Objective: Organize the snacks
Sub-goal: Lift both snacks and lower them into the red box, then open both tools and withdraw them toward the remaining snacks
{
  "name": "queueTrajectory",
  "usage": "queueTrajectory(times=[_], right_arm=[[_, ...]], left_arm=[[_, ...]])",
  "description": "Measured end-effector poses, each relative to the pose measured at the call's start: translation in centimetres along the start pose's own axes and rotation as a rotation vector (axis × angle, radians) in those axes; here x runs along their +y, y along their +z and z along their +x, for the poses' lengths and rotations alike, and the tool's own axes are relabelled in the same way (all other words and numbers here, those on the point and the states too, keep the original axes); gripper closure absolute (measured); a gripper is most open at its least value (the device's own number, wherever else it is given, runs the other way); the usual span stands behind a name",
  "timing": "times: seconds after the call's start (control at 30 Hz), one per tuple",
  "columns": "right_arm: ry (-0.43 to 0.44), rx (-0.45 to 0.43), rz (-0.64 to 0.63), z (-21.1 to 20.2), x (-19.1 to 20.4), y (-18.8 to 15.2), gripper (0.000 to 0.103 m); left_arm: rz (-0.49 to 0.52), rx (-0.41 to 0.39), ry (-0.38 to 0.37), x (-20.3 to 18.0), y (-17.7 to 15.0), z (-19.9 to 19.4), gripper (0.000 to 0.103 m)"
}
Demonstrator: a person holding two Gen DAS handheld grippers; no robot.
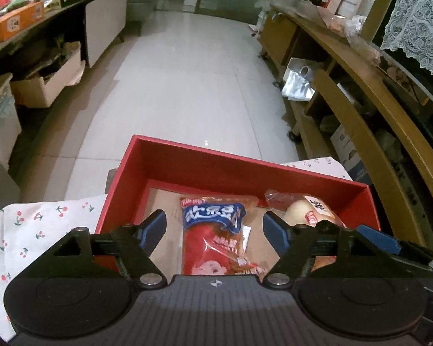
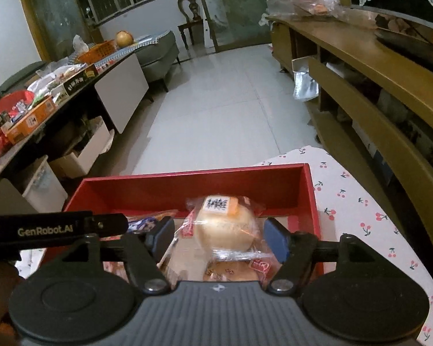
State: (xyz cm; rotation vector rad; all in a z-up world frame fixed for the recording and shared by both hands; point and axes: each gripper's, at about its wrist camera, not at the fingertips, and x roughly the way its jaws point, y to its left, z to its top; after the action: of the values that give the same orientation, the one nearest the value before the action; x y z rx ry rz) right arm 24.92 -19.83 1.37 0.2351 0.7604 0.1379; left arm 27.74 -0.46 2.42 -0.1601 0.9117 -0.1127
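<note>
A red box (image 1: 245,170) with a brown cardboard floor stands on a cherry-print cloth (image 1: 37,225). A red and blue snack packet (image 1: 216,236) lies flat in it, between the fingers of my left gripper (image 1: 215,226); the jaws are open and the pads stand clear of it. A round pale bun in clear wrap (image 2: 225,227) sits in the box (image 2: 187,193) between the fingers of my right gripper (image 2: 219,235), which is open too, its pads beside the wrap. The bun (image 1: 300,213) lies to the right of the packet. Another wrapped pastry (image 2: 231,271) lies under the bun.
The cloth (image 2: 360,201) covers the surface on both sides of the box. A wooden shelf unit (image 2: 375,66) runs along the right. At the left, a dark table (image 2: 29,115) holds several snack boxes and bags. White tiled floor (image 1: 187,86) lies beyond.
</note>
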Motion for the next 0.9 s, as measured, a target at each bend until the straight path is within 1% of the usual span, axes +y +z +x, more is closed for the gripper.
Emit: queueTrajectory(times=[0.13,0.3,0.47,0.63,0.9], right_arm=[[0.007,-0.006,0.006,-0.7,-0.2,0.3,0.021],[-0.003,-0.032,0.017,-2.8,-0.4,0.7,0.021],[-0.026,-0.029,-0.002,-4.7,-0.3,0.2,0.021],[-0.027,-0.002,-0.026,-6.3,0.3,-1.2,0.021],[-0.018,0.065,-0.109,-8.2,2.6,-5.1,0.021]], left_arm=[[-0.009,-0.001,-0.016,0.0,0.0,-0.7,0.018],[0.018,-0.014,-0.039,-0.6,-0.4,-2.5,0.018],[0.028,-0.015,-0.042,-0.3,-1.3,-4.3,0.017],[0.01,0.004,-0.033,1.2,-2.9,-5.8,0.017],[-0.003,0.064,-0.031,3.5,-6.2,-7.7,0.016]])
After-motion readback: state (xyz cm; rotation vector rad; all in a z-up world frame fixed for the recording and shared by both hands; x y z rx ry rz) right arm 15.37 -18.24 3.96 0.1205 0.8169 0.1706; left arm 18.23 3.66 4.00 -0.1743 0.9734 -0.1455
